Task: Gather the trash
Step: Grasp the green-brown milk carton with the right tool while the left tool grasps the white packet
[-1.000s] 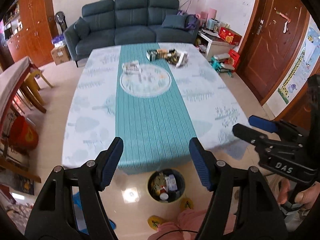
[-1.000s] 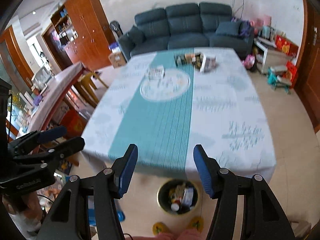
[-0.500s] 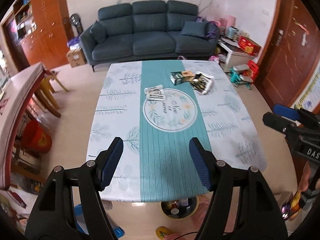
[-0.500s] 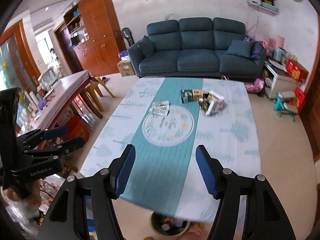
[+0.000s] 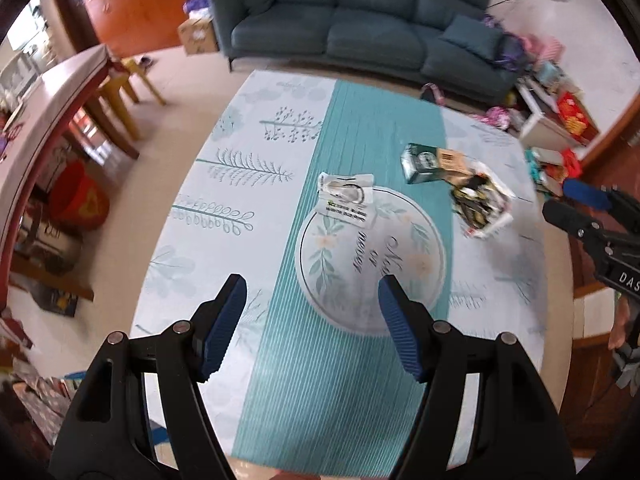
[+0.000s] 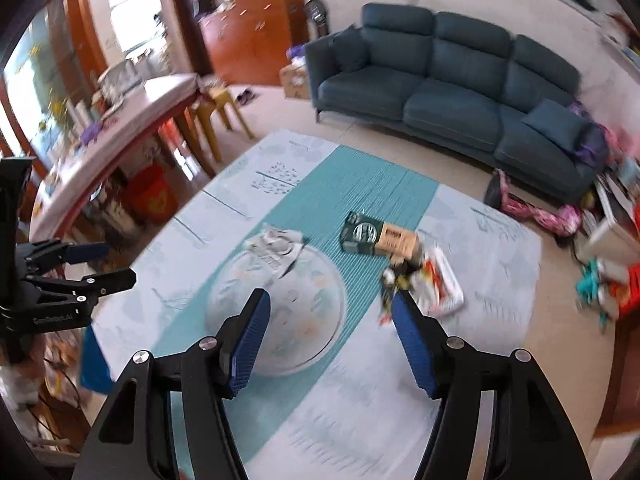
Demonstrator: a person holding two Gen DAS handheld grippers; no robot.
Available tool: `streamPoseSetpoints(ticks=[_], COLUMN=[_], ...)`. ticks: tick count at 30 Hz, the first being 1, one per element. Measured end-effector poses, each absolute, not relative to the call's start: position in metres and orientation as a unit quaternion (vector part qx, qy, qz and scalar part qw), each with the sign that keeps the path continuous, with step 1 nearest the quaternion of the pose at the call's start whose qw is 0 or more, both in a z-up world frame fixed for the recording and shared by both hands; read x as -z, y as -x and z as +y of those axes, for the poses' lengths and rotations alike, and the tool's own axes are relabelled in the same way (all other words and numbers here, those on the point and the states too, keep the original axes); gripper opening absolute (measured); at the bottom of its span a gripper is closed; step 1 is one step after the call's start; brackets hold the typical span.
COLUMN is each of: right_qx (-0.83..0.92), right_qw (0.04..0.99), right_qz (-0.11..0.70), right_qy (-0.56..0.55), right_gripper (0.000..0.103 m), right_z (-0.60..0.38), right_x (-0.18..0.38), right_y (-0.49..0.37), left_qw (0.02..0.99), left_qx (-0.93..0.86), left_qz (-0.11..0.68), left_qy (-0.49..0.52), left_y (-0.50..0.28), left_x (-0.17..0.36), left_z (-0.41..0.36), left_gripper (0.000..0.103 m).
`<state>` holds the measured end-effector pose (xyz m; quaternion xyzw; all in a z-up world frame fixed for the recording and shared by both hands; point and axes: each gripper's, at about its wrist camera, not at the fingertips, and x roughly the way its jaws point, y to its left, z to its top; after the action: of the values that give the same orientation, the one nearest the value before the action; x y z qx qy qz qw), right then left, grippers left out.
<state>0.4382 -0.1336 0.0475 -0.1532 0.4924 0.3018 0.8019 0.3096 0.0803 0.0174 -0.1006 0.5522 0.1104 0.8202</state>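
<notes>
Your left gripper [image 5: 312,320] hangs spread and empty over the tabletop [image 5: 224,184]. Your right gripper [image 6: 330,330], just widened and empty, hangs near the torn wrapper [image 6: 436,284].

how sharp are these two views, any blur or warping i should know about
Left wrist: fisheye bends the table edges; the left gripper is crisp, the black-and-white wrapper smeared. Right wrist: heavier motion blur over the sofa and flat white wrapper; only the right gripper stays sharp.
</notes>
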Motion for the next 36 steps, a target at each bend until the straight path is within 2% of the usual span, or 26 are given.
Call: streamPoseSetpoints(ticks=[2, 7, 9, 14, 20, 21, 29, 36], right_qx=[-0.312, -0.330, -0.344, -0.361, -0.366, -0.366, -0.366, -0.353], right_qw=[0.791, 0.754, 0.736, 0.687, 0.662, 0.658, 0.675, 0.698], right_qz=[0.495, 0.513, 0.521, 0.522, 0.528, 0.533, 0.538, 0.538], right_qy=[0.181, 0.243, 0.263, 0.354, 0.386, 0.387, 0.348, 0.315], right_gripper=[0.080, 0.081, 0.085, 0.086, 0.086, 0.084, 0.045, 0.041], right_z=[-0.125, -0.100, -0.089, -0.063, -0.048, -0.047, -0.031, -0.025], right_x=[-0.024, 0.046, 0.069, 0.121, 0.156, 0.161, 0.172, 0.178], right_y=[-0.466, -0.530, -0.544, -0.564, -0.582, -0.584, -0.591, -0.590], left_qw=[0.809, 0.781, 0.772, 0.752, 0.737, 0.735, 0.717, 0.674], left_qx=[-0.120, -0.137, -0.143, -0.154, -0.165, -0.165, -0.188, -0.233], left_qz=[0.566, 0.596, 0.604, 0.618, 0.625, 0.625, 0.622, 0.604], left_qy=[0.106, 0.124, 0.137, 0.173, 0.199, 0.204, 0.252, 0.356], left_y=[-0.330, -0.376, -0.386, -0.401, -0.408, -0.409, -0.418, -0.430], left_x=[0.001, 0.049, 0.063, 0.091, 0.107, 0.108, 0.122, 0.138], left_z=[0.079, 0.077, 0.078, 0.085, 0.093, 0.094, 0.107, 0.128], left_gripper=[0.065, 0.065, 0.065, 0.065, 0.065, 0.065, 0.065, 0.065])
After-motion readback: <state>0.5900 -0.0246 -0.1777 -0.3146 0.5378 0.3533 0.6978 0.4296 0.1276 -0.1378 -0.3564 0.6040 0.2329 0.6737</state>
